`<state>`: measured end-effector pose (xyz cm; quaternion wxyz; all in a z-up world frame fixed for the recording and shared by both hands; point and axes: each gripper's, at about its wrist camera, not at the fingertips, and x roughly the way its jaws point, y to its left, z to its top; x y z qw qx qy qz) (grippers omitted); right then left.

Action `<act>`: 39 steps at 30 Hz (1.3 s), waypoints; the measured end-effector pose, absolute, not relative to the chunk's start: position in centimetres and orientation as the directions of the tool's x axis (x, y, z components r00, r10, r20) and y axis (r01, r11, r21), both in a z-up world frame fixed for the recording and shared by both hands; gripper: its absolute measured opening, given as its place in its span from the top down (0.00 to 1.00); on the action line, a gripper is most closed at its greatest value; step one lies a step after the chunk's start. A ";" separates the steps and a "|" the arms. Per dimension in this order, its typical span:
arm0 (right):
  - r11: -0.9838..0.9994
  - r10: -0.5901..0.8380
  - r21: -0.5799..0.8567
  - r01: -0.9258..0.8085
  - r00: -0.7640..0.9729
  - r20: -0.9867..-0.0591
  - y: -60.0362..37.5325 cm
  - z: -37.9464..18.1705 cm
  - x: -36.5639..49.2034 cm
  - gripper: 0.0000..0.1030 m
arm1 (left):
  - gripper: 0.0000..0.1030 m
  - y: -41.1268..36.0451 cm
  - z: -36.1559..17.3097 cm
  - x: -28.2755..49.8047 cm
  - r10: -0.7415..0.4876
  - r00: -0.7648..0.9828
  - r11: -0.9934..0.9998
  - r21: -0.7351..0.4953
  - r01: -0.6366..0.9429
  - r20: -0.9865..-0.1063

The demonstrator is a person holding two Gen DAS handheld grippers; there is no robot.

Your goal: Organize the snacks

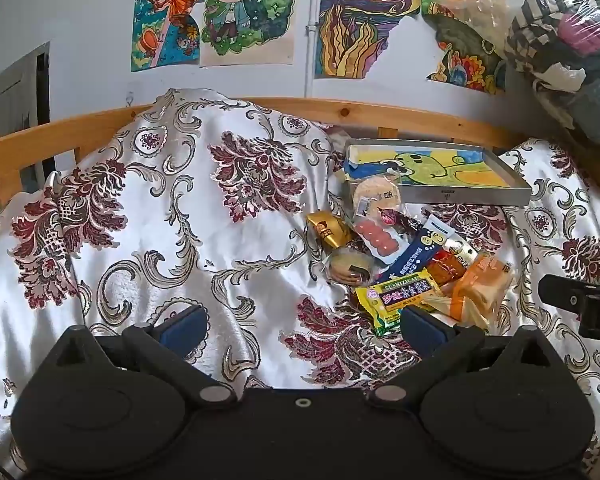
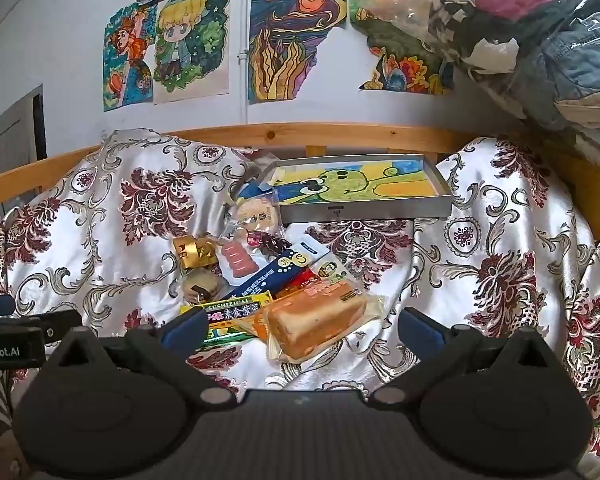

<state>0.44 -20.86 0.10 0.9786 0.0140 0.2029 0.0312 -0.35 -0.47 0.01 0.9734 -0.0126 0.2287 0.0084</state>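
snacks [image 2: 260, 276] lie heaped beside tray [image 2: 364, 210]; both hand-held grippers [image 1: 302, 324] [image 2: 300, 326] spread, empty.

— What sort of place is this?
— A home bedroom. There's a wooden bed frame [image 2: 340, 132] with a floral satin bedspread [image 1: 180, 208] over it.
— Anything else?
— Hand-coloured drawings [image 1: 248, 12] taped on the white wall [image 1: 60, 20], and a clear plastic bag of folded clothes [image 2: 540, 32] piled at the right.
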 end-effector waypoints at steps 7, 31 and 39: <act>0.998 0.066 0.039 -0.055 0.915 -0.397 -20.7 0.0 0.4 0.00 | 0.01 -0.4 0.1 -0.3 0.011 0.895 1.000 -0.020 -0.022 -0.445; 0.998 0.067 0.036 -0.057 0.915 -0.397 -20.6 0.0 0.3 0.00 | 0.01 0.1 -0.4 -0.1 0.011 0.892 1.000 -0.017 -0.021 -0.451; 0.998 0.067 0.036 -0.057 0.915 -0.398 -20.6 0.0 0.3 0.00 | 0.01 0.1 -0.3 -0.1 0.011 0.892 1.000 -0.016 -0.021 -0.452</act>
